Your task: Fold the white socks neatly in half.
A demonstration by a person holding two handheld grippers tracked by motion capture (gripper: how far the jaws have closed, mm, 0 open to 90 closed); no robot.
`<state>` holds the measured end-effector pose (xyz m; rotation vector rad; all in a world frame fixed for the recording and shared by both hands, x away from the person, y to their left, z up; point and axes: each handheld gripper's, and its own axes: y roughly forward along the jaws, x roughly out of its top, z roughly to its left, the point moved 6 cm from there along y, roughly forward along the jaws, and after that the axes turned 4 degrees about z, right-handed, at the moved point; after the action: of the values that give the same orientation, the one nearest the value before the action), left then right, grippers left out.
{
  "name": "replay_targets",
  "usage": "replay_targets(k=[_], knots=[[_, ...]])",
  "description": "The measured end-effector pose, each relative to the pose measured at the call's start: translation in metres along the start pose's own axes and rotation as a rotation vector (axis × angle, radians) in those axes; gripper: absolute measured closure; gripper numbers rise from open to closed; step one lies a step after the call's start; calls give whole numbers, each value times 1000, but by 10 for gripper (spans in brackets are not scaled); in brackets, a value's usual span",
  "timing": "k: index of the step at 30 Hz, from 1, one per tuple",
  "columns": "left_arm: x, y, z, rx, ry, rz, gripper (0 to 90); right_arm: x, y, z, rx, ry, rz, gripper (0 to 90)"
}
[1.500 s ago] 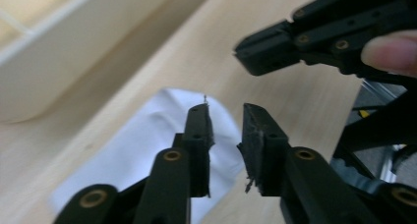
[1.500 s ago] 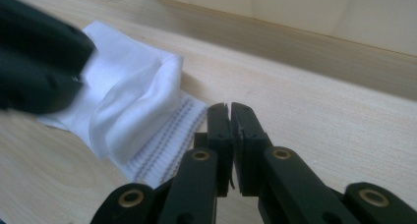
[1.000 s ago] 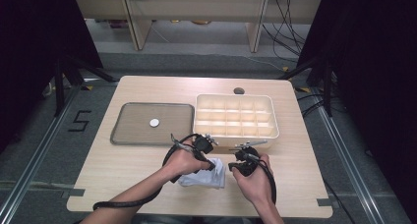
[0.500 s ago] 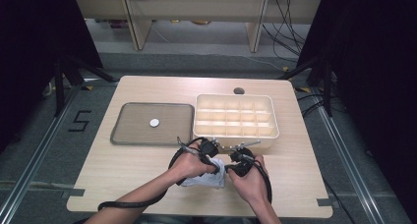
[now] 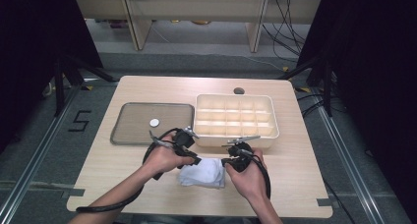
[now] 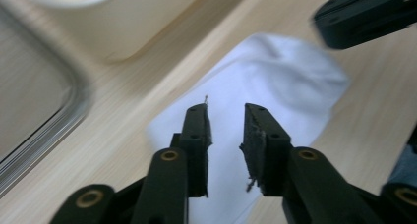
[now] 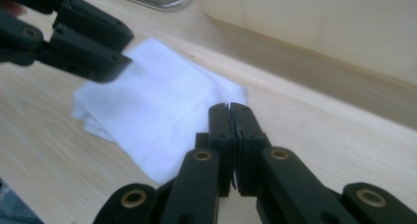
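High view: one wooden counter (image 5: 123, 184) carries one white folded cloth (image 5: 202, 173), one flat grey tray (image 5: 133, 130) with one small white disc (image 5: 155, 122) on it, and one cream divided box (image 5: 235, 119). The cloth lies at 6 o'clock from the box, near the counter's front edge, between two hands. The left hand-held gripper (image 5: 195, 157) sits at the cloth's 10 o'clock corner; the right hand-held gripper (image 5: 227, 161) sits at its 3 o'clock edge. The tray is at 9 o'clock from the box.

Left gripper view: the left hand-held gripper (image 6: 224, 121) has just been opening; its two jaws stand apart above the cloth (image 6: 290, 86), pressing on nothing. The box wall (image 6: 98, 22) is at 11 o'clock and the tray rim (image 6: 44, 135) at 9 o'clock.

Right gripper view: the right hand-held gripper (image 7: 229, 111) has its two jaws closed together, with no cloth visibly between them; the cloth (image 7: 152, 106) lies at 10 o'clock from the tips.
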<state>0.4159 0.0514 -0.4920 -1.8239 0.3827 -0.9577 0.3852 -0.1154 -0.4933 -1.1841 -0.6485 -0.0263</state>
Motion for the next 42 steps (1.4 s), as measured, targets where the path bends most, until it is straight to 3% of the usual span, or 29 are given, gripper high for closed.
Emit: replay_targets(k=[1,2,3,5,7,9,16,19,20,23,25,27,31,33,35,36,37,38,42], knots=[[-5,-2,6,4,-16,0,681,2,0,3,16,-14,3,888],[-10,-4,13,12,-41,1,658,4,2,4,-2,-15,6,889],[-13,-4,17,11,-59,1,630,5,5,9,32,-32,11,890],[-22,-3,26,-15,-112,3,591,7,11,16,38,-29,24,892],[-25,-1,28,-27,-153,-6,563,7,18,25,61,-37,55,893],[-28,2,28,-44,-168,3,552,7,24,31,77,-34,80,894],[-28,17,21,-83,-195,27,542,-2,42,33,60,-12,163,900],[-28,22,18,-90,-199,37,550,-7,47,28,66,-46,174,900],[-28,23,16,-90,-208,36,560,-9,47,29,62,-17,184,900],[-27,24,15,-90,-198,37,581,-10,49,26,63,-38,166,900],[-27,25,14,-86,-196,46,588,-11,48,27,65,-4,182,900],[-26,26,14,-88,-199,47,597,-12,48,24,51,-15,180,900],[-25,27,14,-93,-210,49,621,-11,49,24,82,-35,165,900],[-26,28,16,-97,-217,49,648,-12,49,25,69,-5,169,900],[-27,30,17,-108,-226,44,662,-13,50,24,95,-30,162,900],[-27,30,17,-111,-234,42,671,-14,50,25,70,7,174,900],[-27,31,17,-116,-240,40,677,-14,51,23,61,-2,169,900],[-27,31,17,-118,-241,39,683,-14,50,24,83,5,165,900],[-28,32,17,-110,-230,46,726,-15,49,25,89,5,157,900]])
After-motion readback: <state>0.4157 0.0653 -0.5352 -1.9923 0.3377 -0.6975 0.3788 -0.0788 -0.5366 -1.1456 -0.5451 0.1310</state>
